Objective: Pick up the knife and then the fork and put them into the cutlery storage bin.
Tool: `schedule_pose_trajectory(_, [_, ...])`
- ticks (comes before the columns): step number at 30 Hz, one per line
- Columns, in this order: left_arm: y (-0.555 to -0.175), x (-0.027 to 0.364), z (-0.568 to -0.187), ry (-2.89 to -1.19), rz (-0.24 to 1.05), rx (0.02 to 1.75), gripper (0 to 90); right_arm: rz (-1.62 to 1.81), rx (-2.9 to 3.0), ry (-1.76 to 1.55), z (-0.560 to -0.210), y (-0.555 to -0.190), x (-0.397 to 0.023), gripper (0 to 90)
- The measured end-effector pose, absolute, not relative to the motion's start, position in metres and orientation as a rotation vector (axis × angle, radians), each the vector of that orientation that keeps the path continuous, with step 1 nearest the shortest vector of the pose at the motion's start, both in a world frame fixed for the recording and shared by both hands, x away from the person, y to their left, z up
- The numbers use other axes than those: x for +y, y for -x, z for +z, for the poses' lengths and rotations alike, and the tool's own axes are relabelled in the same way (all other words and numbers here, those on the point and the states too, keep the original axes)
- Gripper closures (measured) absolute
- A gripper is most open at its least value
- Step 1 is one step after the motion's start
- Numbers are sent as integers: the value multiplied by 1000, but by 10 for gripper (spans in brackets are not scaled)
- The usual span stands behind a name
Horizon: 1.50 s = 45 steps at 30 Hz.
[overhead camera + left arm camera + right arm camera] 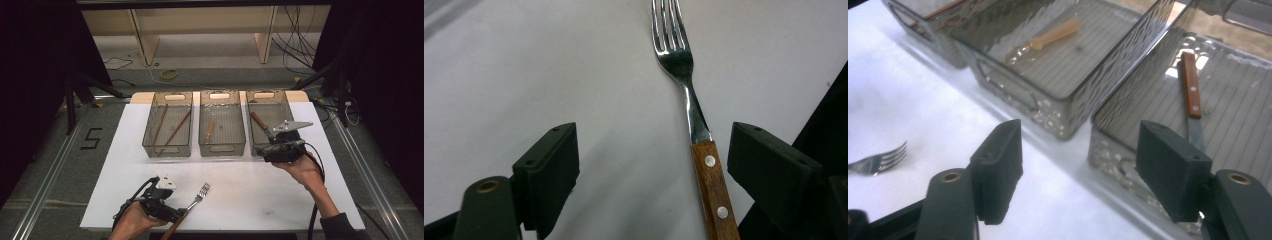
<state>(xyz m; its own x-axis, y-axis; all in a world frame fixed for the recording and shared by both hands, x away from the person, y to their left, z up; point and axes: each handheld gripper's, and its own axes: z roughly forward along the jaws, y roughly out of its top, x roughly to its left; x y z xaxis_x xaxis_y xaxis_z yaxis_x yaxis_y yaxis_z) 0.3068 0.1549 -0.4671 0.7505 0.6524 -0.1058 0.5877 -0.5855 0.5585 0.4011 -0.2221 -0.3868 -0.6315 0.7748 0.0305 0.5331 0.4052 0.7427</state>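
Note:
A fork (199, 195) with a wooden handle lies on the white sheet (250, 195) near the front edge. My left gripper (177, 216) stands open around its handle. In the left gripper view the fork (689, 100) lies between the jaws, close to the right one, with neither pad touching it, and the left gripper (651, 145) is low over the sheet. My right gripper (277, 139) hovers open at the front rim of the right bin (251, 127), with nothing between its jaws (1080, 150). A wooden-handled knife (1191, 92) lies inside that bin.
Three clear bins stand side by side at the back of the sheet. The left bin (168, 150) holds two brown sticks (170, 127), and the middle bin (222, 148) holds a pale wooden utensil (1048, 36). Dark floor, rails and cables surround the table.

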Motion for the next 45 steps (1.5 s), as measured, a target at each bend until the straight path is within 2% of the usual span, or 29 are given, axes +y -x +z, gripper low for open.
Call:
schedule_pose_trajectory(12, [-304, 151, -468, -2463, 137, 910, 236, 1089, 2392, -1122, -402, -379, -222, 353])
schedule_pose_trajectory(40, [-299, 138, -469, -2594, 43, 895, 337, 1096, 2471, -1109, -421, -360, -214, 336])
schedule_pose_trajectory(45, [-298, 135, -469, -2627, 32, 880, 383, 1095, 2476, -1108, -422, -360, -214, 337])
